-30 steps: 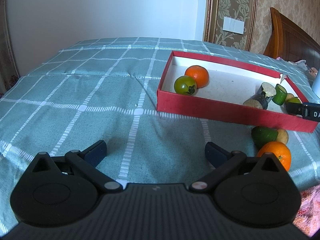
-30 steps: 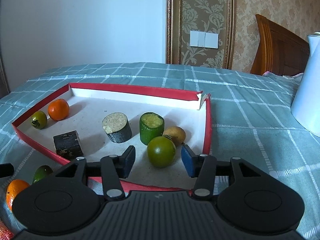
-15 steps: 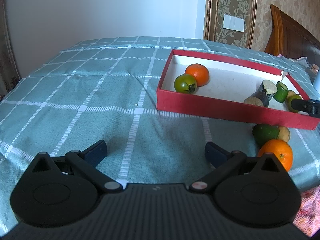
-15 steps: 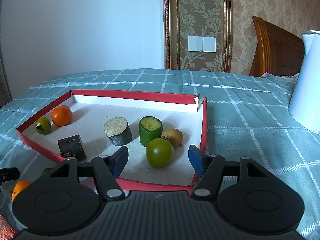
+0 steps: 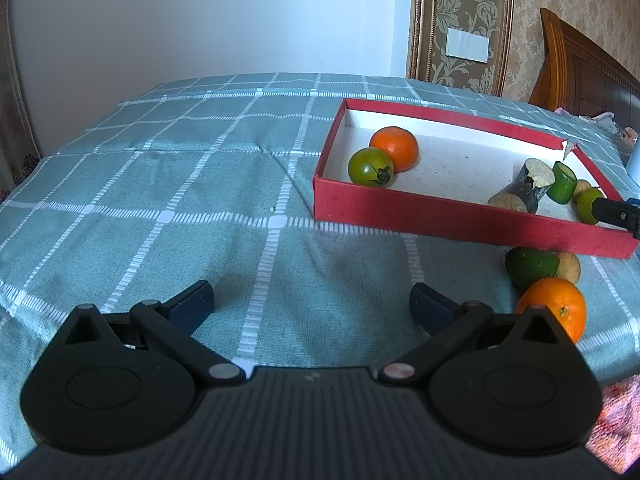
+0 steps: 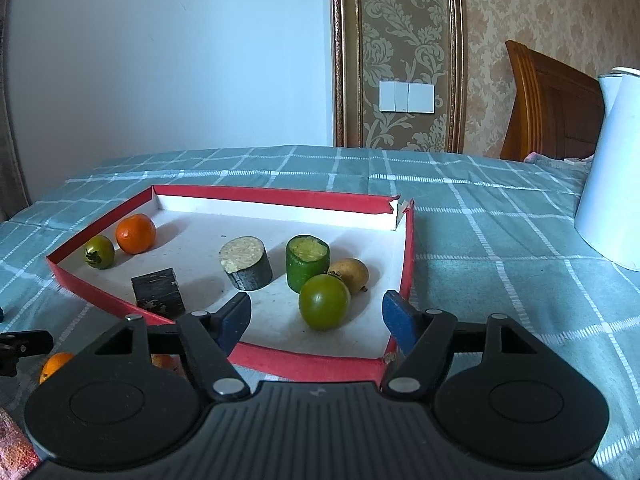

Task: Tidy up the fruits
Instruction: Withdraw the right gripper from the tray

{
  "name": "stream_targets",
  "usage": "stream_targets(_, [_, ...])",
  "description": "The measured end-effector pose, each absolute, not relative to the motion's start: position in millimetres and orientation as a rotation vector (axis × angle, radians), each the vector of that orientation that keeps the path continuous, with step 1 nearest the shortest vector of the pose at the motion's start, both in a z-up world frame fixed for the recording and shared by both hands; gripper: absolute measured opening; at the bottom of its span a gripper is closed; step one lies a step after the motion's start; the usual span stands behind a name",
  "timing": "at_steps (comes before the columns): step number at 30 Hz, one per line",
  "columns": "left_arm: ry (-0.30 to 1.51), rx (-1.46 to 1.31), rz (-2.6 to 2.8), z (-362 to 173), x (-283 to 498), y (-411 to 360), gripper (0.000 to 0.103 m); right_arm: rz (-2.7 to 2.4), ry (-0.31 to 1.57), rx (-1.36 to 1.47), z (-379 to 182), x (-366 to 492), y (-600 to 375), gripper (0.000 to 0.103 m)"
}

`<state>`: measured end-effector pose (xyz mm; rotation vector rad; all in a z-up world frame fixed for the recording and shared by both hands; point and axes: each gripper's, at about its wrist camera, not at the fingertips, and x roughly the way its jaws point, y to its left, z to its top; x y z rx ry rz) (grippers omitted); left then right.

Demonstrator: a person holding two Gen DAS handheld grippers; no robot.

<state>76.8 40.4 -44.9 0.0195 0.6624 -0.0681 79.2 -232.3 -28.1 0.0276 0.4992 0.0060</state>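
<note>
The red box (image 6: 404, 256) with a white floor holds an orange (image 6: 135, 233), a small green tomato (image 6: 99, 252), a dark block (image 6: 158, 293), a dark cylinder (image 6: 246, 263), a green cylinder (image 6: 307, 257), a yellowish fruit (image 6: 349, 274) and a round green fruit (image 6: 324, 301). My right gripper (image 6: 316, 320) hovers at the box's near corner. Its jaws are opening, and the green fruit lies free between the fingertips with a gap on each side. My left gripper (image 5: 311, 306) stands open over bare cloth. Right of it lie an orange (image 5: 554, 312), a green fruit (image 5: 530, 266) and a yellowish fruit (image 5: 568, 267), outside the box (image 5: 440, 216).
A teal checked cloth (image 5: 200, 184) covers the surface. A white jug (image 6: 608, 184) stands on it to the right of the box. A wooden headboard (image 6: 552, 108) rises behind. Pink fabric (image 5: 616, 412) shows at the near right edge.
The right gripper's jaws have spread wider and drawn back a little from the round green fruit, which stays on the box floor. The left gripper has not moved.
</note>
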Motion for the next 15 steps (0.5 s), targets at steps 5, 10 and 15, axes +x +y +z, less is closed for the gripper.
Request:
stream_targets(5, [0.655, 0.033, -0.063, -44, 74, 40, 0.103, 0.006, 0.493, 0.027, -27, 77, -231, 0.076])
stream_targets(10, [0.584, 0.014, -0.093, -32, 49, 40, 0.103, 0.004, 0.491, 0.028, -26, 75, -232, 0.076])
stream_targets(15, [0.548, -0.016, -0.224, -19, 31, 19, 0.103, 0.0, 0.491, 0.024, -27, 75, -231, 0.076])
